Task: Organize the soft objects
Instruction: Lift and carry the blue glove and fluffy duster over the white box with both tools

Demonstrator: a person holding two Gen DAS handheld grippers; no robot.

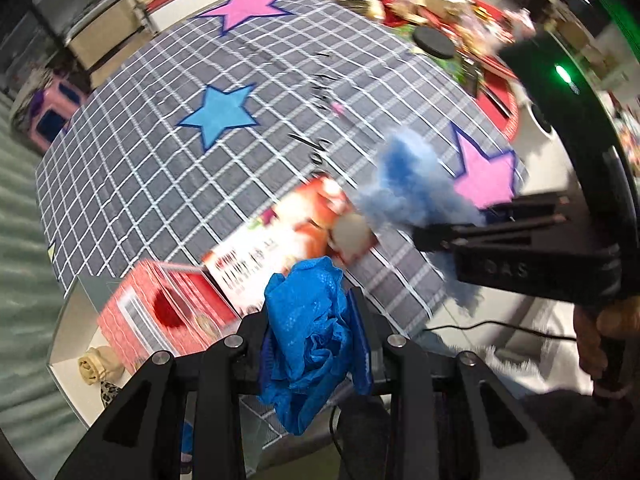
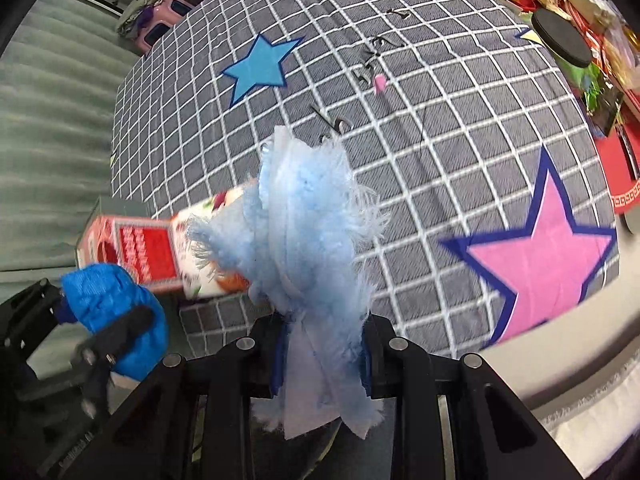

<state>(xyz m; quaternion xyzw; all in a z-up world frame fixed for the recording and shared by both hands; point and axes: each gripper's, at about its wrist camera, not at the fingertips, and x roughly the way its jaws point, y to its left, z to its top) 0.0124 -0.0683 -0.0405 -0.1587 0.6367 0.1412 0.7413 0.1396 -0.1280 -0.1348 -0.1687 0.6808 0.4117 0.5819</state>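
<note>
The left tool (image 1: 312, 344) pinches a crumpled bright-blue cloth (image 1: 308, 332); the right tool (image 2: 320, 360) clamps a fluffy pale-blue cloth (image 2: 308, 220), both lifted above the checked star blanket (image 2: 440, 152), likely for sorting.

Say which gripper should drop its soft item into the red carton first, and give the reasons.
Probably left. The left gripper, shut on the crumpled blue cloth, hangs beside the red carton's open end. The right gripper, clamping the pale blue fluffy cloth, is farther along the carton.
</note>
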